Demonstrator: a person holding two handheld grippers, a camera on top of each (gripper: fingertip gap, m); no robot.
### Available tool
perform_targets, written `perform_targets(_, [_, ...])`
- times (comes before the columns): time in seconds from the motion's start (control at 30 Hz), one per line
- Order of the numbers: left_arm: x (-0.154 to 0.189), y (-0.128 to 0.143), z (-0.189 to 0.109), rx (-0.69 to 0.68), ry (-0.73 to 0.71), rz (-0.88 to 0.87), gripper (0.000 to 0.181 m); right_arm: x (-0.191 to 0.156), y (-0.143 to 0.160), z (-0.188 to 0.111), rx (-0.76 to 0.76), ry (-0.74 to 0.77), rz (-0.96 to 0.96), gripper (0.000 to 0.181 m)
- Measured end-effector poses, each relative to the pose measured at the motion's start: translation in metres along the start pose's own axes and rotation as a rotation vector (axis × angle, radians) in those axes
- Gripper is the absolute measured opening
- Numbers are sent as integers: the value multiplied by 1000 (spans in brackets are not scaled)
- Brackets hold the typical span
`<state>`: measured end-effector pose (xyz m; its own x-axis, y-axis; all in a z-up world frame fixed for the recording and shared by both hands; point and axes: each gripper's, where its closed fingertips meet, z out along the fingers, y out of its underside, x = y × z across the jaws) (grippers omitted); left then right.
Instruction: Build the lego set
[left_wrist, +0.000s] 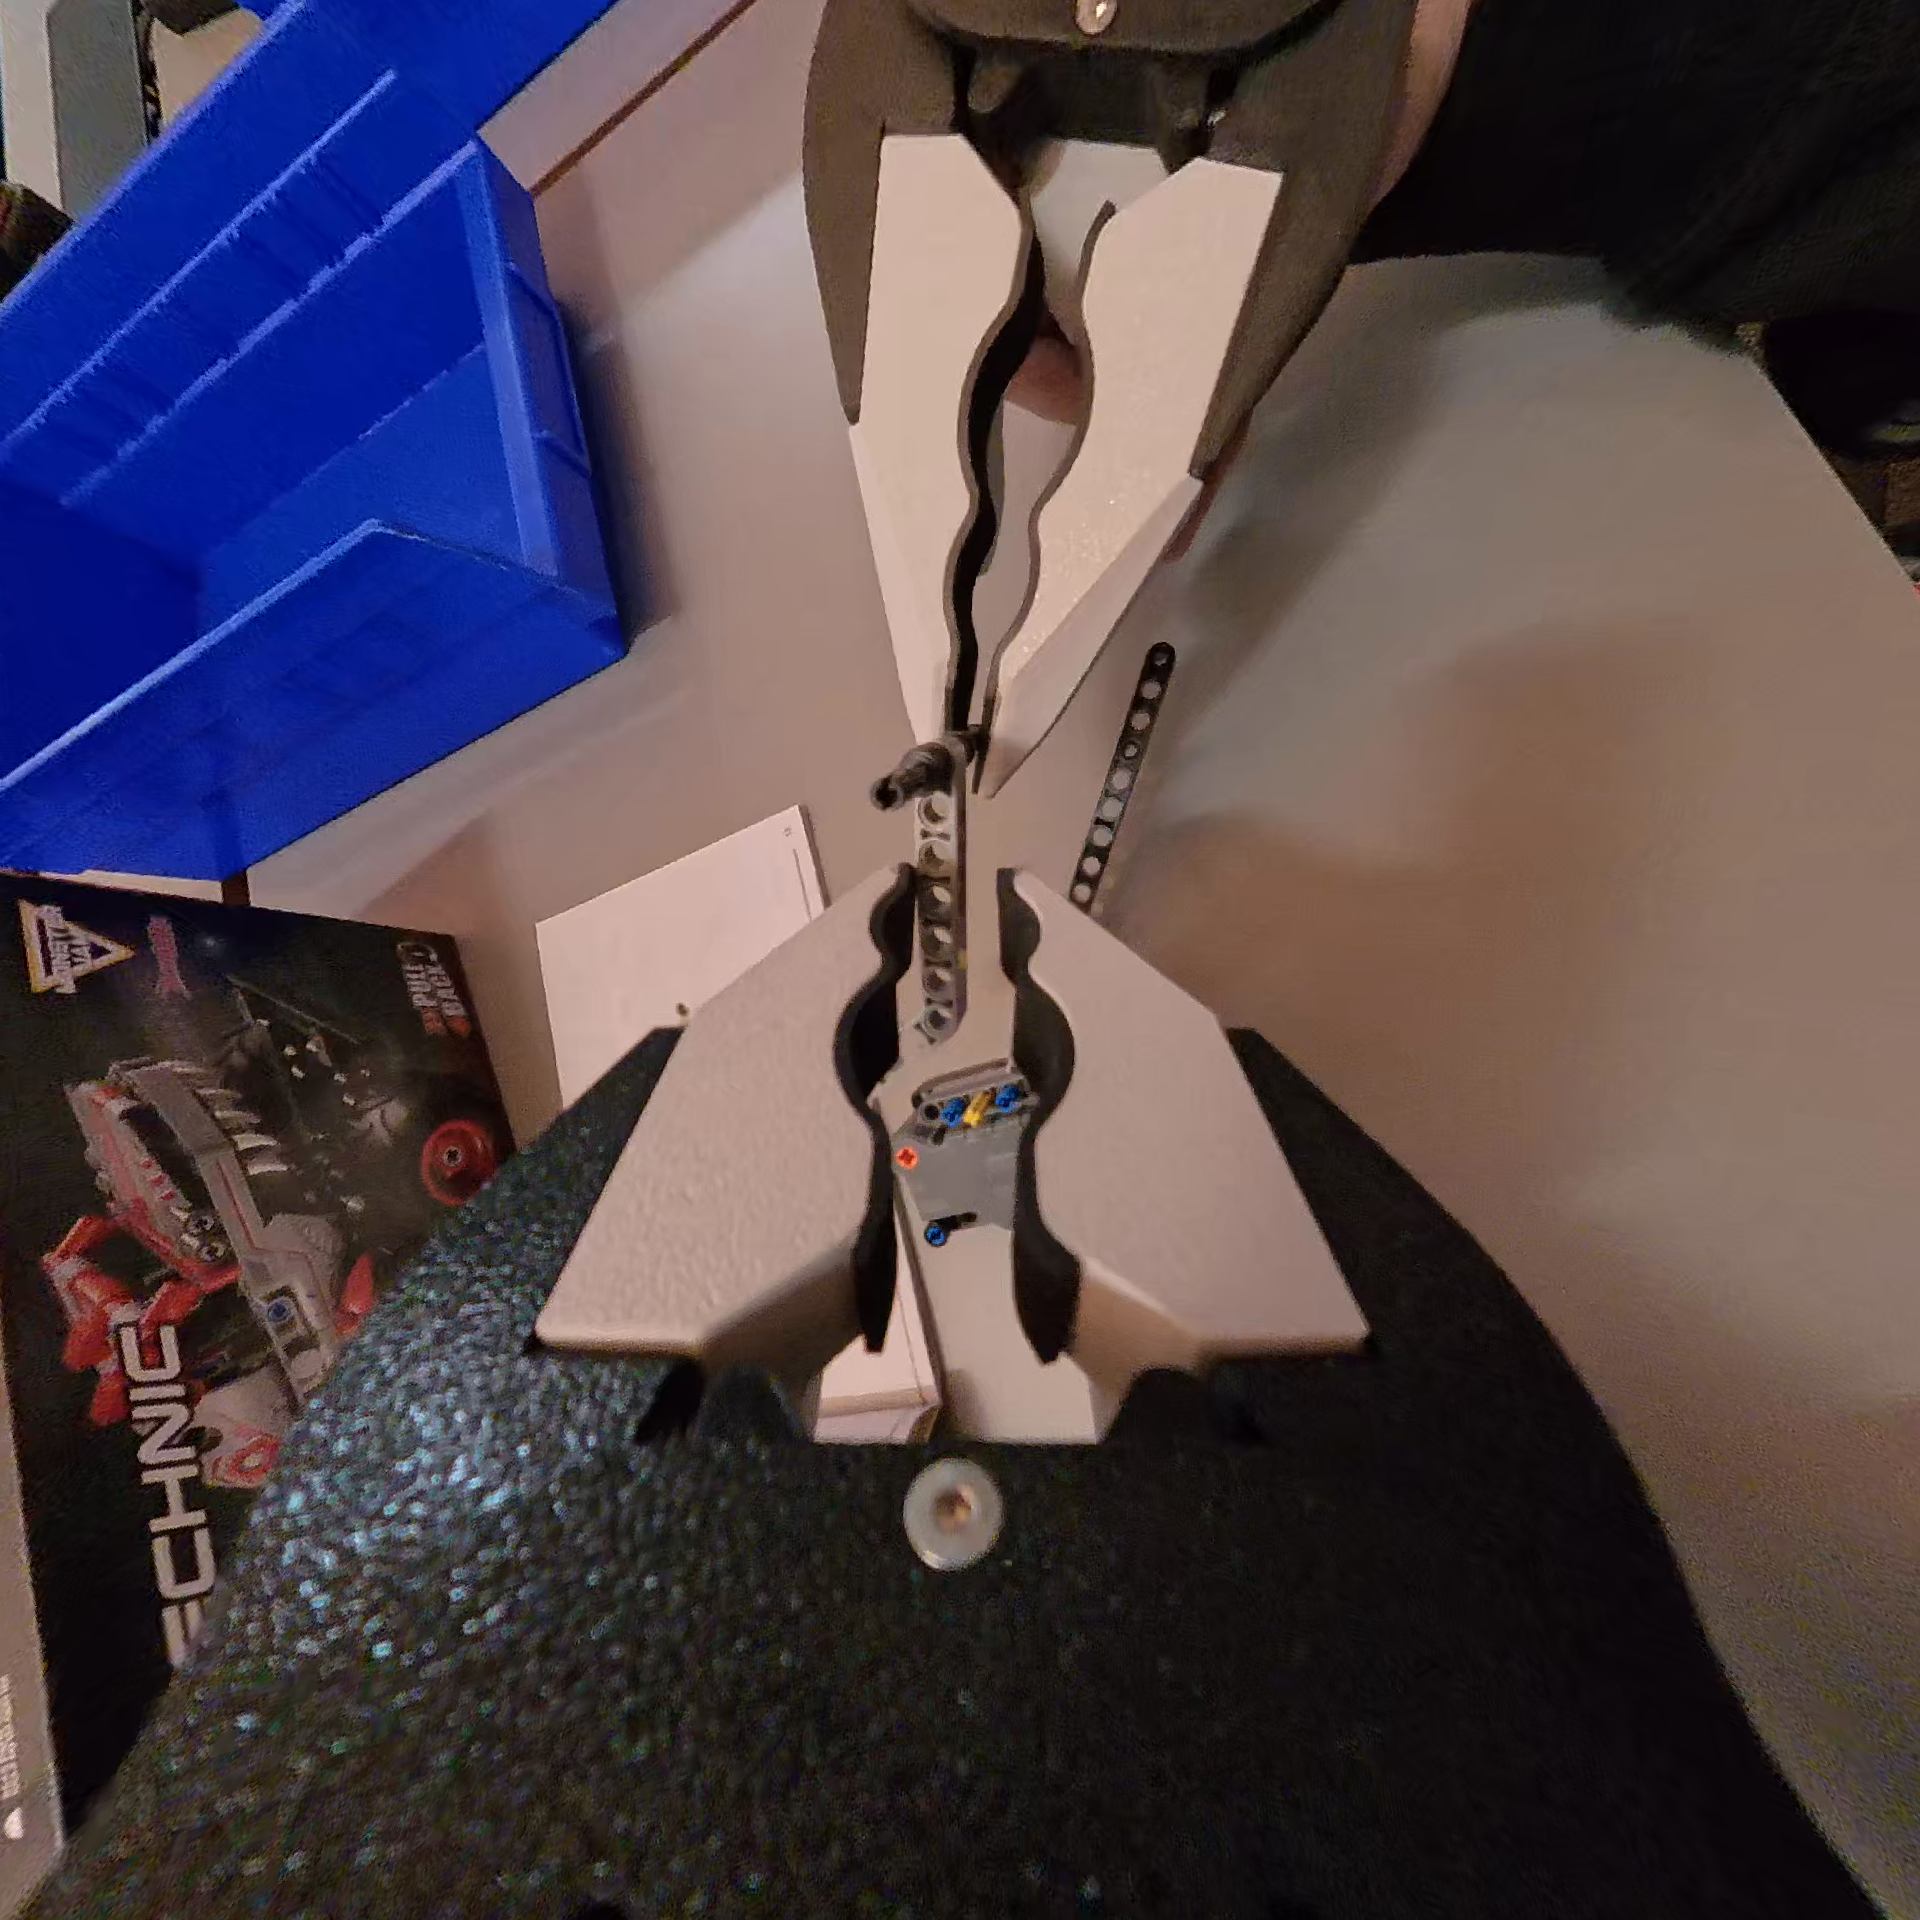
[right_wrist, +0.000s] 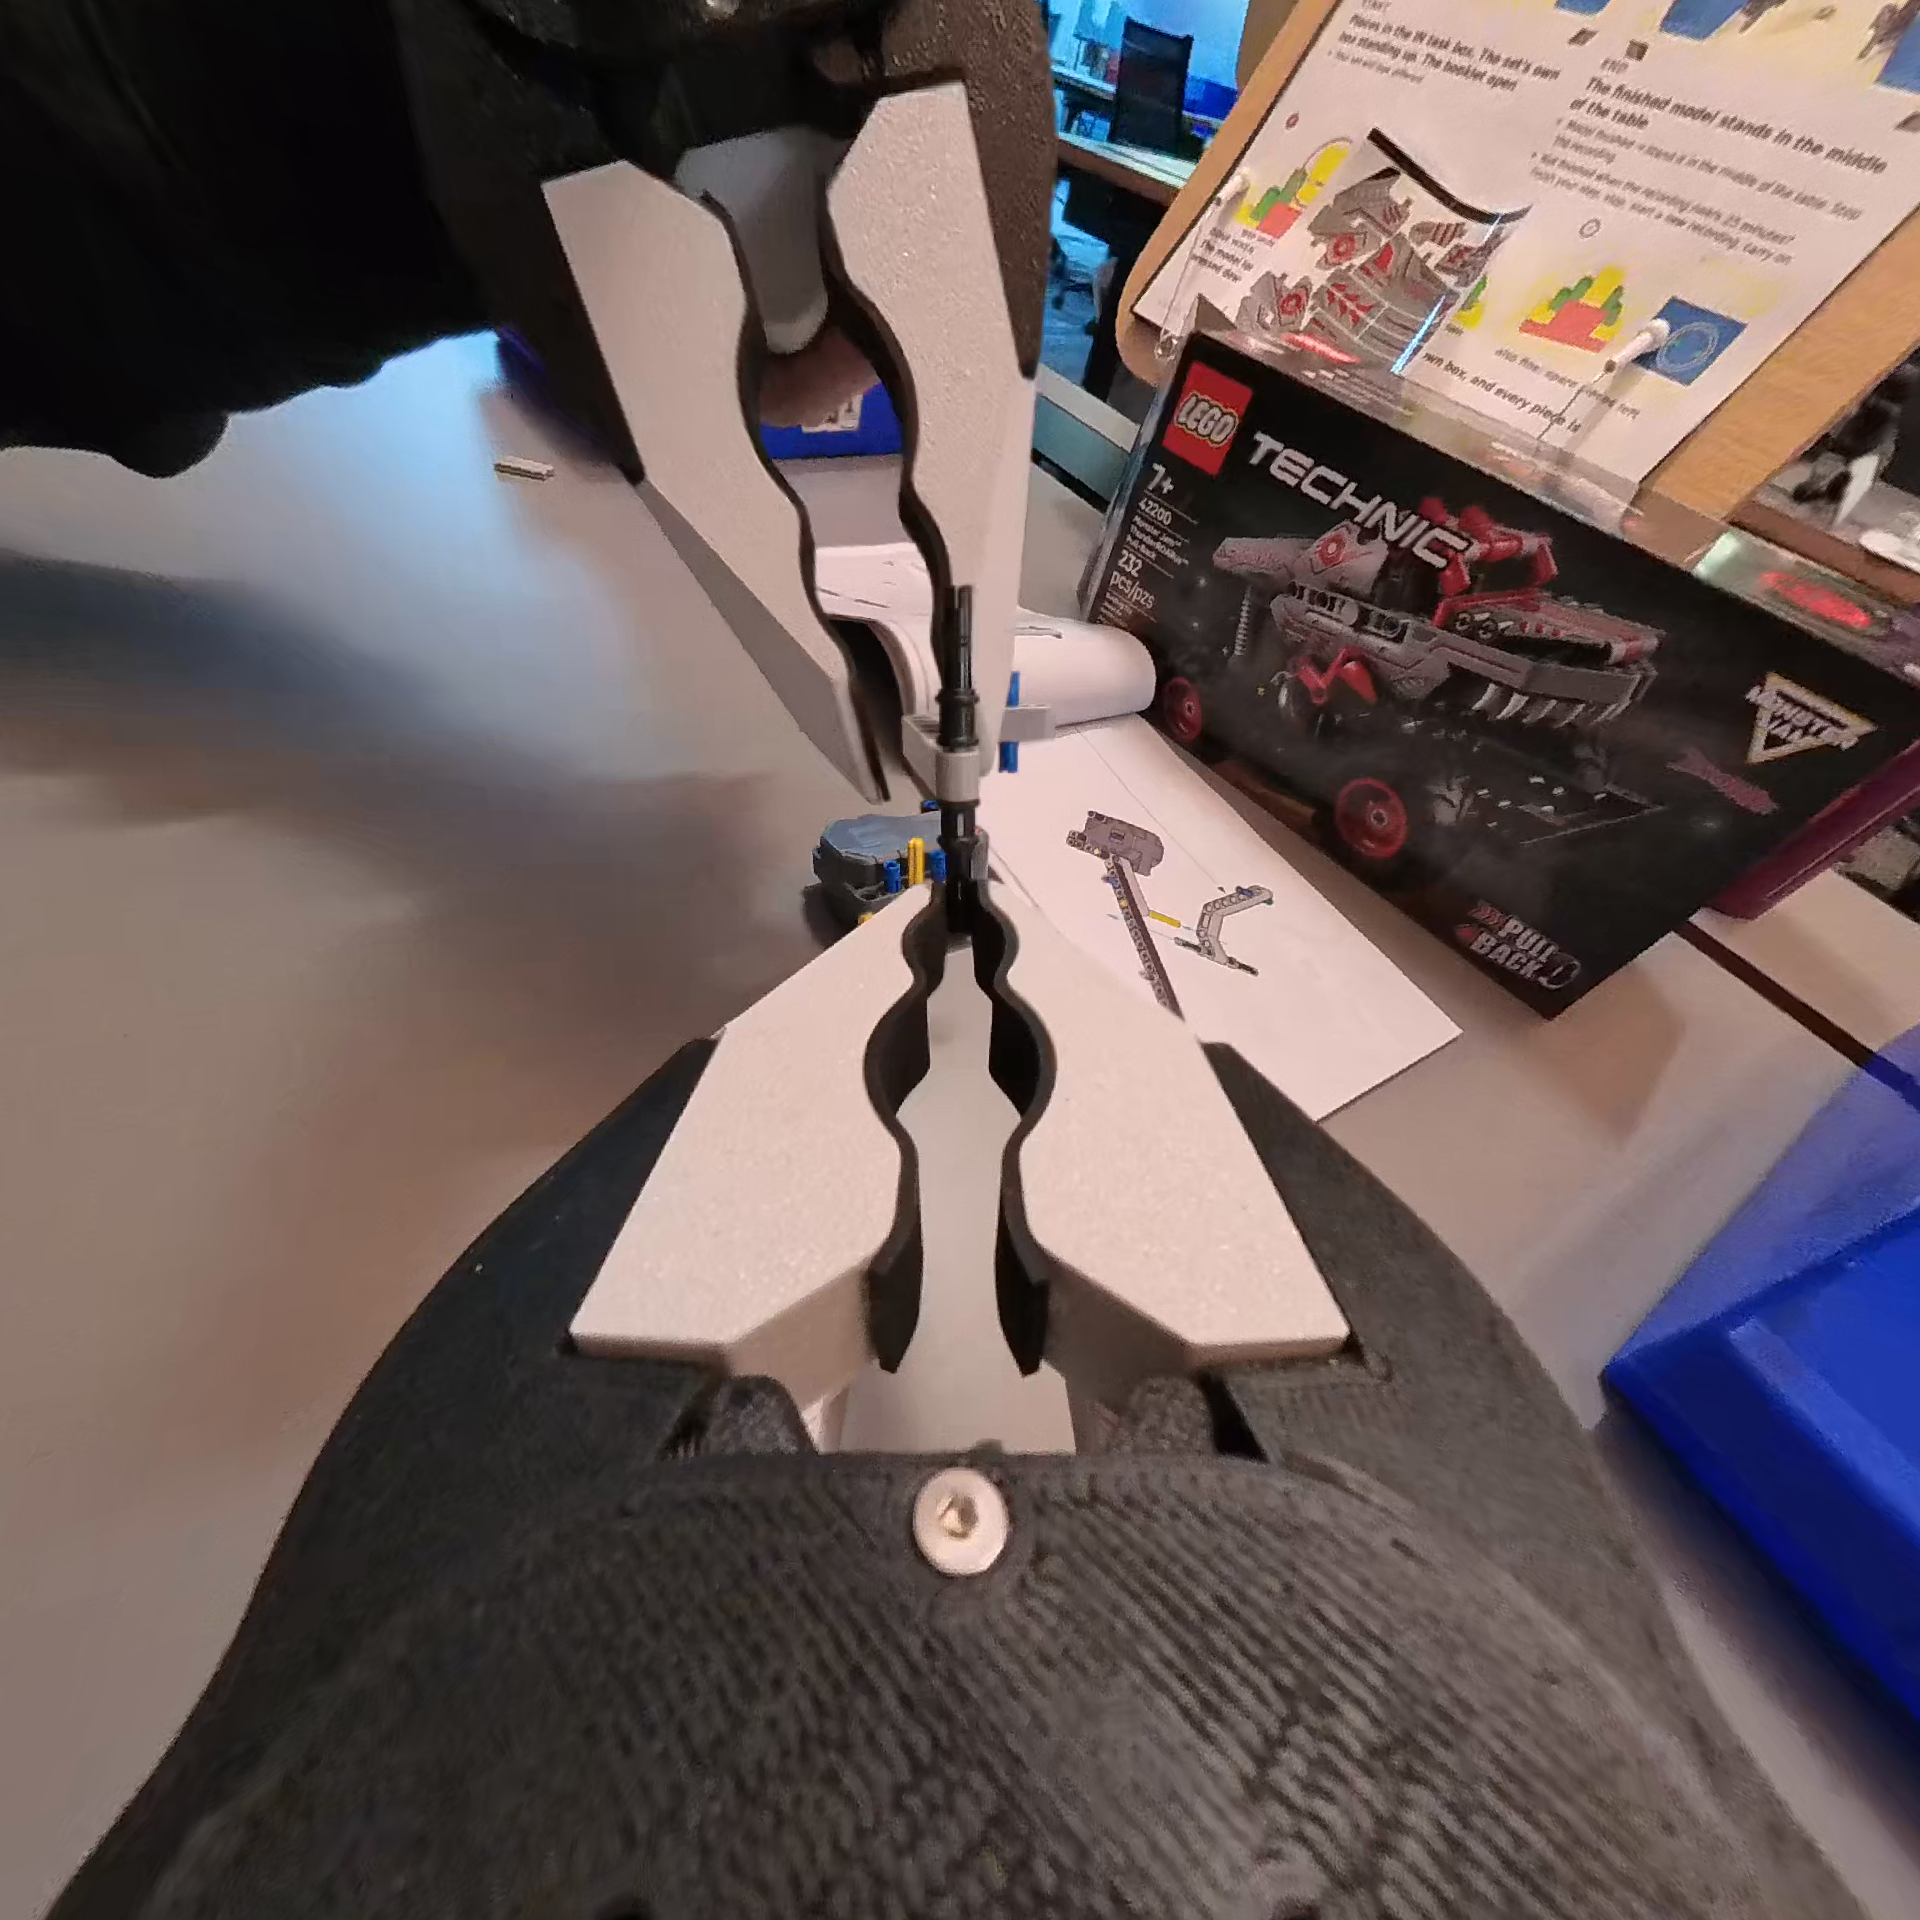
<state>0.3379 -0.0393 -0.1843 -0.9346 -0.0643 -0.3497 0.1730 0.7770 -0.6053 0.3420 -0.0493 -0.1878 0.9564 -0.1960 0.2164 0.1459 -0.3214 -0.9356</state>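
Lego pieces are counted: one grey beam (left_wrist: 940, 935) is clamped in the left gripper (left_wrist: 954, 883), one black axle (right_wrist: 956, 831) is pinched by the right gripper (right_wrist: 961, 914), and one grey motor block (left_wrist: 961, 1153) and one black beam (left_wrist: 1122, 779) lie on the table (left_wrist: 1507, 831).

Left gripper (left_wrist: 954, 914) around grey beam (left_wrist: 943, 914) — upright

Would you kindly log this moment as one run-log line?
left gripper: shut on grey beam | right gripper: shut on black axle | axle at beam end
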Motion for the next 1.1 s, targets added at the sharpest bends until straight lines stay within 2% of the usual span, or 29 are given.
perform_targets(0.17, [0,4,2,-6,13,38,6,-3,2,4,-68,15,-67,1])
perform_targets(0.23, [8,8,4,-20,57,83,6,-13,8,6,-113,-42,-51,2])
perform_targets(0.27, [11,12,5,-29,72,108,5,-19,12,6,-141,-71,-31,6])
perform_targets(0.37, [13,26,10,-78,93,123,5,-24,30,7,-275,-86,-5,35])
perform_targets(0.53, [17,35,17,-97,127,111,4,-25,62,16,-435,-81,6,40])
perform_targets(0.9, [24,42,25,-258,266,161,4,-30,72,27,-447,-120,17,10])
perform_targets(1.1, [22,43,28,-294,293,197,5,-29,73,26,-435,-124,27,8])
